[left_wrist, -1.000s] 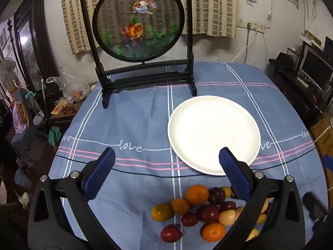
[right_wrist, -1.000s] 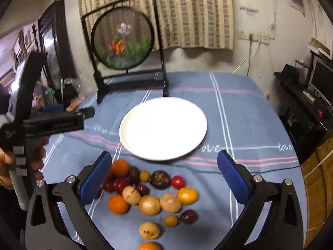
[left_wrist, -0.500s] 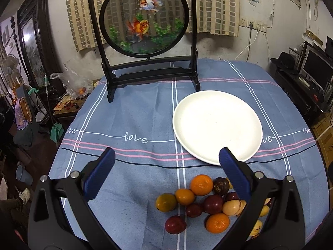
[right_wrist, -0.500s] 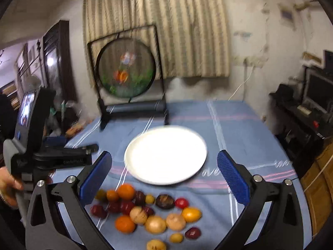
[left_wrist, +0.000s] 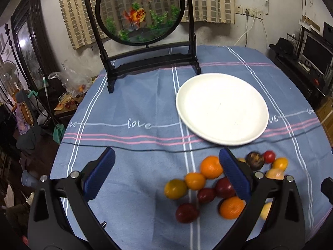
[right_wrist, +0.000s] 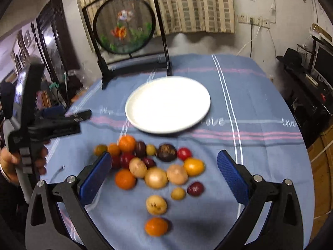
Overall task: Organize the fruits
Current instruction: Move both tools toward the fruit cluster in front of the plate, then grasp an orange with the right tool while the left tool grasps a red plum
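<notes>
Right wrist view: both right tongs (right_wrist: pixel 164 173) and left tongs (left_wrist: pixel 166 175) gape wide, empty; closing among the crowded fruits (right_wrist: pixel 156 177) risks round pieces rolling off the worktop (right_wrist: pixel 260 104).

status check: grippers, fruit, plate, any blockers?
Left gripper open, right gripper open, both empty. Fruit pile loose on tablecloth. White plate bare. Nothing between pile and plate.

Clothed table (left_wrist: pixel 129 104): plate (left_wrist: pixel 222 108), fruits (right_wrist: pixel 156 166), screen (left_wrist: pixel 143 20).
</notes>
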The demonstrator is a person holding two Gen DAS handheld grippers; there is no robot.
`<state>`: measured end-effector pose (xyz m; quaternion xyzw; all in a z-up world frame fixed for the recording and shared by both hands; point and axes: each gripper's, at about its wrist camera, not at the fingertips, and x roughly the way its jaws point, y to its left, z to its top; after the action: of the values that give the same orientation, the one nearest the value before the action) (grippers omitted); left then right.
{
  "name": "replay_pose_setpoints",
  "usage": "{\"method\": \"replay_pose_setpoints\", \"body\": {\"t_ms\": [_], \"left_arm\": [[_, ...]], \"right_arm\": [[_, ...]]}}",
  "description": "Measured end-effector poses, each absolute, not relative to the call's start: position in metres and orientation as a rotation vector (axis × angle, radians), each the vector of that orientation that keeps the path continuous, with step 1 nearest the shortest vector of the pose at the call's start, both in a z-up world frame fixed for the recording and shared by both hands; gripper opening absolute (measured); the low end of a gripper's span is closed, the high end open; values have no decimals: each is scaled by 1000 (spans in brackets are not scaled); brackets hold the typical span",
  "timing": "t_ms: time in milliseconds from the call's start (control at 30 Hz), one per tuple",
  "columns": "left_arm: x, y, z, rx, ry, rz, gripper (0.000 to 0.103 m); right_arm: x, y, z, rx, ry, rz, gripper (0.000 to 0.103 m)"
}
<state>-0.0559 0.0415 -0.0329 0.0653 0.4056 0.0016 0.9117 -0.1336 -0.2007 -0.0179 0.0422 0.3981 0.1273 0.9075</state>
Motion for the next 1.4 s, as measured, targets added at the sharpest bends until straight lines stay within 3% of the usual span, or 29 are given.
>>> {"method": "replay_pose_setpoints", "body": {"t_ms": [333,467,733,1033,1400], "left_arm": [[-92,73,-56,17,881,-138,101],[-109,75,-71,38,912,-174,101],[-121,73,-100,49,993,-208,101],[-117,73,-116,46,1044,-210,101],[-108,59,-130,80,1058,-259,101]], "right_arm": [[-162,-194,-52,28,990,321,102],[-172,-181,-69,-38,1044,355,81],[-176,-180,-114,-9,1215,346,70],[-171,-174,-134,8,1274,352,42],[-177,-176,-132,50,1254,367,40]]}}
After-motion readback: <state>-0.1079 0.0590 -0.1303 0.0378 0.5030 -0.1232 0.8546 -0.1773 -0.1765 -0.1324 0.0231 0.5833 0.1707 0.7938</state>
